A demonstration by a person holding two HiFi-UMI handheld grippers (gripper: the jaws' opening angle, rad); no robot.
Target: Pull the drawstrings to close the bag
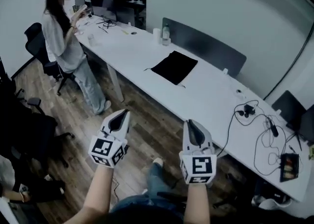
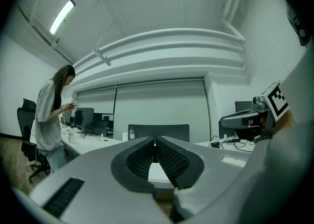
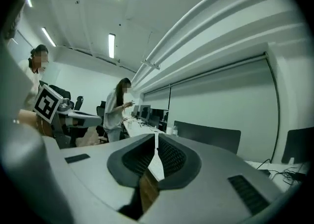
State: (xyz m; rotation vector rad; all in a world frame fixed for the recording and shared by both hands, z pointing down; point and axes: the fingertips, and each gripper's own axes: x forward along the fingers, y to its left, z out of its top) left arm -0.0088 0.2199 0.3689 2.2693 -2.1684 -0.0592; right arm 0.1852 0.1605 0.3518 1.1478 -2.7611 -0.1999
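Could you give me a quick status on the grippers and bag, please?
Left gripper and right gripper shut, empty, short of the table. Black bag flat on it, untouched. Nothing in the way; person at far end.

Ahead of jaws: long white tabletop [image 1: 206,95], grey partition [image 1: 206,46] behind; wood floor [image 1: 142,129] beneath, office chair [image 1: 37,41] left, ceiling strip light [image 2: 62,16].

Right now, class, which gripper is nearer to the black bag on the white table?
Right. The right gripper hangs by the edge of the table, facing the black bag; the left gripper is farther off, over the floor.
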